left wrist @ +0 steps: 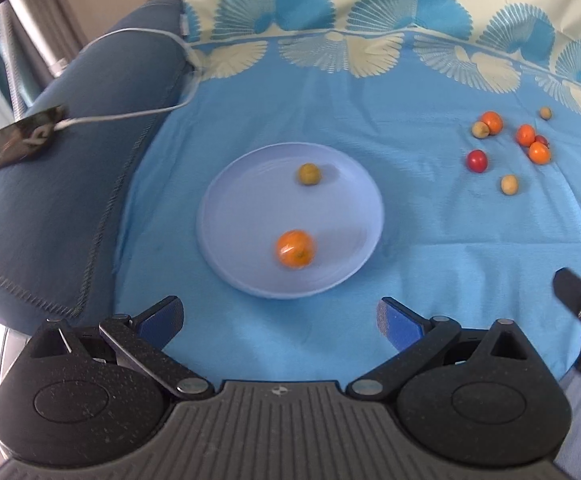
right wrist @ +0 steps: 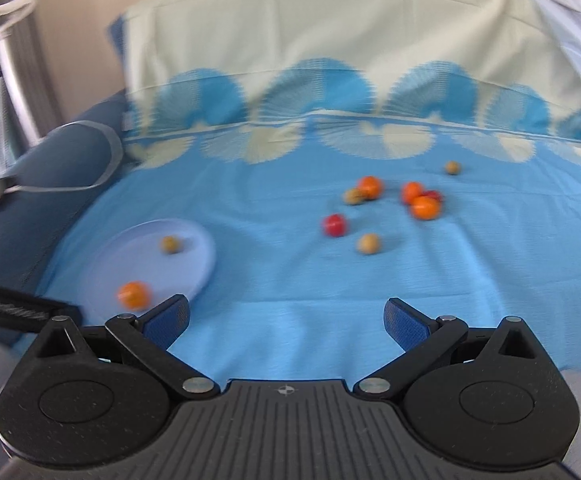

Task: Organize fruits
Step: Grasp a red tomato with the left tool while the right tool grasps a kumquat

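Blue plate (left wrist: 354,248) with 2 fruits; left gripper (left wrist: 280,320) and right gripper (right wrist: 286,322) fingers spread, empty.

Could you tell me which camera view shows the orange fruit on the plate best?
The left wrist view: the orange fruit sits central and fully visible on the plate. The right wrist view shows it blurred, near the left edge.
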The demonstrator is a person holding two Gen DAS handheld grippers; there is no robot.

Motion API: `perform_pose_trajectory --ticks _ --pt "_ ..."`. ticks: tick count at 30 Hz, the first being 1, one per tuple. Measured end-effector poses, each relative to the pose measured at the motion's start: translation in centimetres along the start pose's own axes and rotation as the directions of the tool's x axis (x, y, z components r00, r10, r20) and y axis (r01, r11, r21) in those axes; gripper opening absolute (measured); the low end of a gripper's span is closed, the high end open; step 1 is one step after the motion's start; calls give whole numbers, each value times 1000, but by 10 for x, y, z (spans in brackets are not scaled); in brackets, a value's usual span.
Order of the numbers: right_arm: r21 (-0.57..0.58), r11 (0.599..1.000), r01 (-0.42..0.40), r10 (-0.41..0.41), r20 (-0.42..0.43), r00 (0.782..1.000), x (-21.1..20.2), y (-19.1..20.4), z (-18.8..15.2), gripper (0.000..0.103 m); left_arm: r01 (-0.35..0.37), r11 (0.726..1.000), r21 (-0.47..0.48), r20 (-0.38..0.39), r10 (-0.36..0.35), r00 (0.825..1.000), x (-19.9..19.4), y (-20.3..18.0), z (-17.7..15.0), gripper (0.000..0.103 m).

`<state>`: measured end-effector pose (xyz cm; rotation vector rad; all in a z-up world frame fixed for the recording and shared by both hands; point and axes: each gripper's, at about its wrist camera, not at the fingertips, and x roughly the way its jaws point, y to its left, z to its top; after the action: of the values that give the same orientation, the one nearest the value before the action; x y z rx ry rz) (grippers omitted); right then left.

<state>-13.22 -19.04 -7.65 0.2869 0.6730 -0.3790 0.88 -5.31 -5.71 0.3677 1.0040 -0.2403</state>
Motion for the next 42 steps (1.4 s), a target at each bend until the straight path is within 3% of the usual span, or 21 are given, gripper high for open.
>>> perform_pose_trajectory --ticks 6,12,17,23,25,26,28,37,39,40,41,42 --pt "68 986 150 -152 21 988 42 -59 11 102 55 997 45 0 -55 998 29 -52 43 103" --pt "126 965 229 -234 23 972 106 -110 27 102 101 992 74 -5 -101 995 80 -116 90 103" --pt "154 964 215 -222 33 974 175 -134 47 102 137 987 83 -45 -134 990 136 -161 127 103" --pt "85 979 184 -186 24 982 244 -143 62 102 187 976 112 -69 -180 981 186 -197 151 103" --pt "73 980 187 -188 7 982 261 -144 62 102 263 956 134 -87 -253 964 200 -205 152 103" --pt "72 979 193 -192 -15 981 270 -146 59 102 268 952 146 -112 -253 961 207 -210 153 103" --pt "48 975 216 -217 27 976 274 -144 50 102 252 955 158 -106 -237 966 212 -213 150 103" --pt "48 976 214 -216 29 976 274 -145 52 102 241 957 159 -91 -229 969 210 -215 149 103" --pt "44 975 216 -218 36 975 273 -144 52 98 248 957 153 -71 -239 968 202 -212 145 95" --pt "41 976 215 -217 42 975 272 -143 53 95 254 954 161 -59 -248 967 198 -212 144 82" --pt "34 977 210 -211 50 976 270 -142 53 82 260 950 173 -41 -257 966 193 -212 144 57" --pt "23 979 204 -205 58 977 268 -141 54 55 278 942 187 -39 -276 960 188 -212 145 40"
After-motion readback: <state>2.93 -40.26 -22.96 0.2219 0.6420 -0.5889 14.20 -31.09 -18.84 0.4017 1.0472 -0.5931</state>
